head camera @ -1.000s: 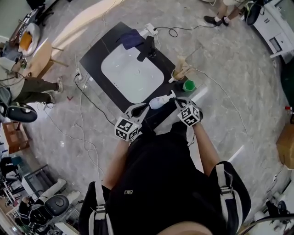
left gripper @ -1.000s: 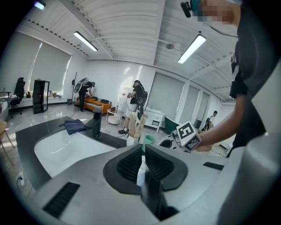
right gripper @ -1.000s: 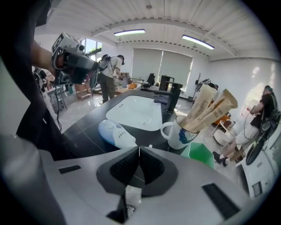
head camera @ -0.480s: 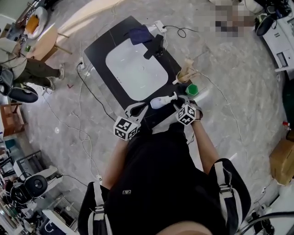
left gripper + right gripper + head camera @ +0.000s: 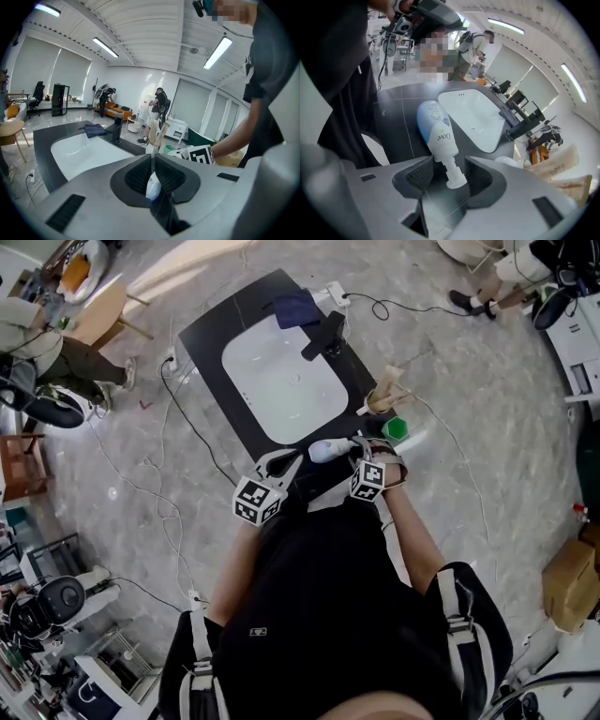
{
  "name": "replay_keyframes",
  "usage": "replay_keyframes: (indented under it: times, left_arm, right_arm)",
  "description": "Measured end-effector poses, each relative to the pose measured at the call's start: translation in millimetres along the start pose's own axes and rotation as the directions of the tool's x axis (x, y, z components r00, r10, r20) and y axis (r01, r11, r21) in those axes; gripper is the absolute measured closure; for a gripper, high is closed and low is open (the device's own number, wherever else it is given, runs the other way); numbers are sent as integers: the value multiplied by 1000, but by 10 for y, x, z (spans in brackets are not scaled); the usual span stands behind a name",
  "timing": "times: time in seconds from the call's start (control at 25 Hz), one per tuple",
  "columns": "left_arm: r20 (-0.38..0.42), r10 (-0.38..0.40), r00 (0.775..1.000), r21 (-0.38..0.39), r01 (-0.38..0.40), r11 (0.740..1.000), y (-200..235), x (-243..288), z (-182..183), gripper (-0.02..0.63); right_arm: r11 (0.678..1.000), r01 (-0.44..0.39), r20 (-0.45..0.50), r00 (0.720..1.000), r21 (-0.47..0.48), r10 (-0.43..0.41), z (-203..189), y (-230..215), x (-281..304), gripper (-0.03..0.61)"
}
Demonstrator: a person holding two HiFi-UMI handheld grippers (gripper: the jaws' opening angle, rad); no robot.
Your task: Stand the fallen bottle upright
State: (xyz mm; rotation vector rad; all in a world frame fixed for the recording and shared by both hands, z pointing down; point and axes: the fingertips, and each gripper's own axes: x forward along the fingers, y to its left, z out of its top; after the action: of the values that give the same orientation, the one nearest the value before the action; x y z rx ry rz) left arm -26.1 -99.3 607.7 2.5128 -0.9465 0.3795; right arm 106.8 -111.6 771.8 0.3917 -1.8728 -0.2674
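A white and pale blue Dove bottle (image 5: pixel 326 448) lies on its side on the black counter (image 5: pixel 211 343), in front of the sink. In the right gripper view the bottle (image 5: pixel 436 129) points its cap at the camera. My right gripper (image 5: pixel 450 168) straddles the neck and cap, its jaws opening, with the pads clear of the neck on both sides. The right gripper (image 5: pixel 360 442) sits at the bottle's cap end. My left gripper (image 5: pixel 299 457) is at the bottle's base end, shut with its tips together. Its own view shows a sliver of the bottle (image 5: pixel 153 185) through the slit behind the left gripper (image 5: pixel 151 157).
A white sink (image 5: pixel 281 381) with a black faucet (image 5: pixel 323 334) and a dark blue cloth (image 5: pixel 295 307) fills the counter behind. A green cup (image 5: pixel 395 428) and a holder of beige sticks (image 5: pixel 380 399) stand to the right. Cables trail over the floor. People stand far off.
The right gripper has rolled, its marker cube turning and shifting slightly left and toward me. The bottle still lies in the same spot. The left gripper has barely moved.
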Motion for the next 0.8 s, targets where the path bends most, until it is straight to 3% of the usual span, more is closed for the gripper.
replay_keyframes:
  times: [0.24,0.36,0.52,0.8]
  left_arm:
    - [-1,6,1000,-2,-6,1000,31,-14,-19,581]
    - [-6,7,1000,-8,-7,1000,33,-39,-59,581]
    - [-9,5,1000,-14,-5,1000,44,-55,-87,581]
    - [-15,-9,1000,-10,9,1000,13,-7,-63,581]
  right_arm:
    - [998,-42,-37,998,-41,41,-4,24,97,308]
    - [997,-24,-24,999,68,25,-64,-29,75,296]
    - [964,7,11,1000,267,-10,-167,-104,6,296]
    - [913,28,-33,999,406,-16,-437,-139,35,298]
